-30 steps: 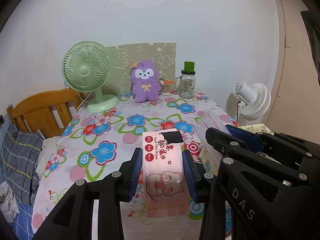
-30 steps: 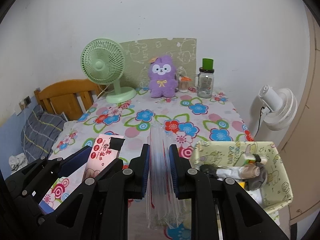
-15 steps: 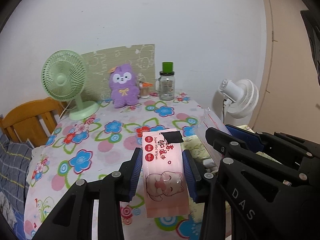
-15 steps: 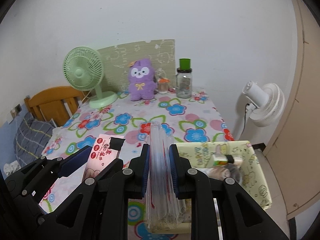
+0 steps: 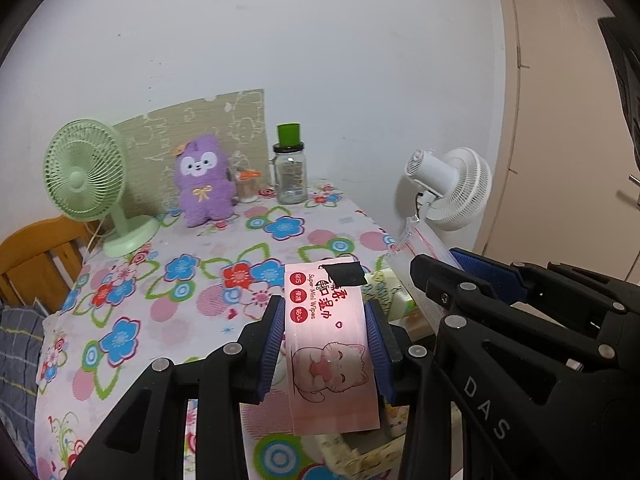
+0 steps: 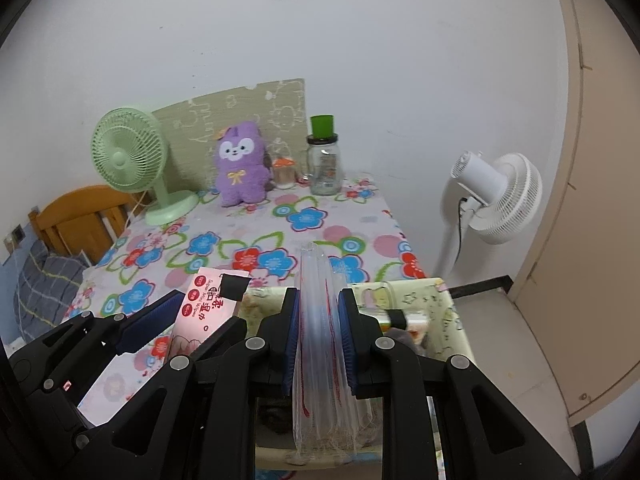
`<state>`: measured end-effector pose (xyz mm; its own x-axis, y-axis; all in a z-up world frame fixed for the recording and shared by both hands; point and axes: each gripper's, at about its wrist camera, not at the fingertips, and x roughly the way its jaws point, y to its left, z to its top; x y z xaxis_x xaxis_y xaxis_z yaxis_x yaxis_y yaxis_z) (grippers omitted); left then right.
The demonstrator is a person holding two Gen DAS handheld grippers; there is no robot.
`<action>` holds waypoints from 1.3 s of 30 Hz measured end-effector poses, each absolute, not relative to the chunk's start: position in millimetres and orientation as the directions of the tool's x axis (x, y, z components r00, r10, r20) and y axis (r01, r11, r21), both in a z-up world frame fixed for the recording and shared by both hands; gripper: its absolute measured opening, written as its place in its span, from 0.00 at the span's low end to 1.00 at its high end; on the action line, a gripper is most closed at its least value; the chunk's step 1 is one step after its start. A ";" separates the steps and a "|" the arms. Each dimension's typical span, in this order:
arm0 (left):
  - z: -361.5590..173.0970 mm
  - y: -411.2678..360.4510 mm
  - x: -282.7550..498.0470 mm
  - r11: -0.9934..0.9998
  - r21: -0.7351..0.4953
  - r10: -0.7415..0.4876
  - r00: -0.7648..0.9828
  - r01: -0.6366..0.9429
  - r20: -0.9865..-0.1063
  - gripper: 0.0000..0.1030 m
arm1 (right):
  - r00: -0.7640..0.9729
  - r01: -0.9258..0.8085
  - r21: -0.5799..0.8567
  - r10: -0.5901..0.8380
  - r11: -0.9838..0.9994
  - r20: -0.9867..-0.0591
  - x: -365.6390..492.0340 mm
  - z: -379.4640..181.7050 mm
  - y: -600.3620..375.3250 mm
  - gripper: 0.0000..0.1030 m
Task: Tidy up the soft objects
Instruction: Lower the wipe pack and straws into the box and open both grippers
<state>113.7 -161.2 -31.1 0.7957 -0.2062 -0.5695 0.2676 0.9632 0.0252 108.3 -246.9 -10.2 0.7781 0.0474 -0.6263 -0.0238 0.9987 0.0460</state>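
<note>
Left gripper (image 5: 325, 346) fingers clamp wipes pack (image 5: 330, 344), right gripper (image 6: 319, 338) fingers clamp clear bag (image 6: 320, 336); both frame centre, over bin (image 6: 440, 292), likely for dropping in

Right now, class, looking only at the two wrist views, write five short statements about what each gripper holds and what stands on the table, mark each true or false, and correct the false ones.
1. The left gripper is shut on the pink wipes pack. True.
2. The right gripper is open and holds nothing. False: it is shut on the clear plastic bag.
3. The purple plush toy lies inside the yellow bin. False: it stands on the floral tablecloth near the wall.
4. The green fan stands on the table. True.
5. The glass jar has a red lid. False: its top is green.
</note>
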 end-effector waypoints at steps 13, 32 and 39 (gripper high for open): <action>-49.8 -202.8 136.0 0.944 0.029 -0.243 0.753 0.328 -0.612 0.41 | 0.752 0.035 0.066 0.017 0.997 -0.659 125.5 -30.5 -290.5 0.22; -61.1 -199.2 146.9 0.949 0.070 -0.196 0.746 0.308 -0.637 0.79 | 0.717 0.027 0.120 0.065 0.992 -0.694 143.9 -52.5 -295.1 0.23; -61.6 -188.6 145.3 0.954 0.078 -0.174 0.747 0.288 -0.641 0.81 | 0.705 0.037 0.121 0.060 0.992 -0.707 143.7 -55.8 -287.2 0.42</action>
<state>145.3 -188.6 -61.6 0.7474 -0.1735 -0.6413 0.2884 0.9543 0.0779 143.7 -287.2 -55.8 0.7050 0.0598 -0.7067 0.0370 0.9920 0.1209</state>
